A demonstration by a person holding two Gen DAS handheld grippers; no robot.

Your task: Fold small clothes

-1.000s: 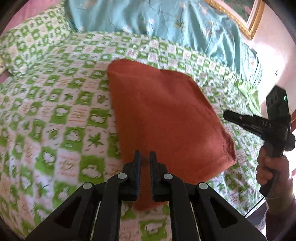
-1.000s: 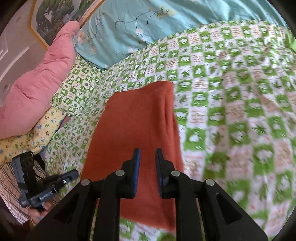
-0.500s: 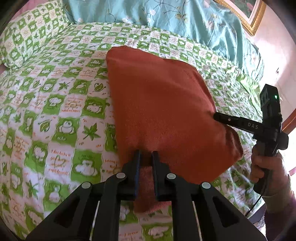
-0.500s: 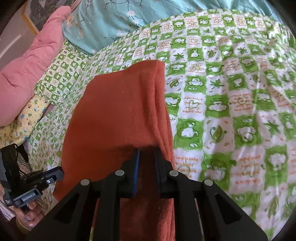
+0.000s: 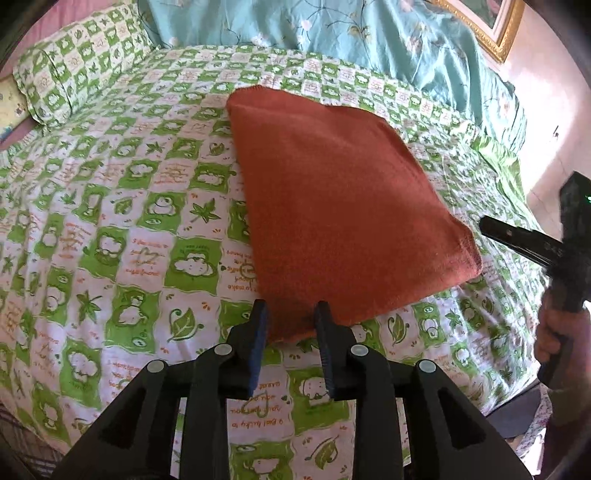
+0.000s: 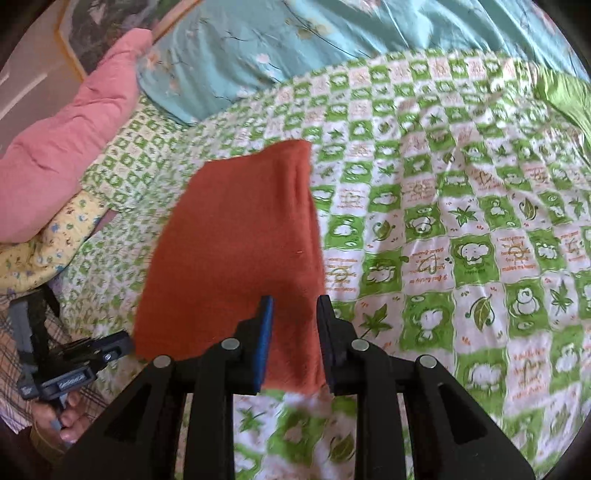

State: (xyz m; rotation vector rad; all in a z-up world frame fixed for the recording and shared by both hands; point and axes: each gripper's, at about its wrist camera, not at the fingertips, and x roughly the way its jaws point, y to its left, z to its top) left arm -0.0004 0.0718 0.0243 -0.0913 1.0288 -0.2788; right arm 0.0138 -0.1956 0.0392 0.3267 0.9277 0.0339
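Observation:
An orange-red folded cloth (image 5: 340, 206) lies flat on the green-and-white checked bedsheet (image 5: 110, 229). My left gripper (image 5: 291, 314) hovers at the cloth's near left corner. Its jaws are opening, with the corner showing between them and the pads not pressing it. In the right wrist view the cloth (image 6: 240, 251) runs away from my right gripper (image 6: 295, 306). Its jaws are opening too, astride the near right edge without squeezing it. Each view catches the other gripper, held by a hand: right gripper (image 5: 517, 236), left gripper (image 6: 92, 354).
A teal floral quilt (image 5: 388, 40) lies along the back of the bed, below a gold picture frame (image 5: 491, 33). A checked pillow (image 5: 70, 70), a pink quilt (image 6: 62, 140) and a yellow patterned pillow (image 6: 55, 243) are on the left. The bed's edge (image 5: 517, 391) drops off at right.
Half a second ago both grippers' jaws stood nearly shut at the cloth's bulging near edge. Now both have parted and drawn back a little, and the cloth lies flatter.

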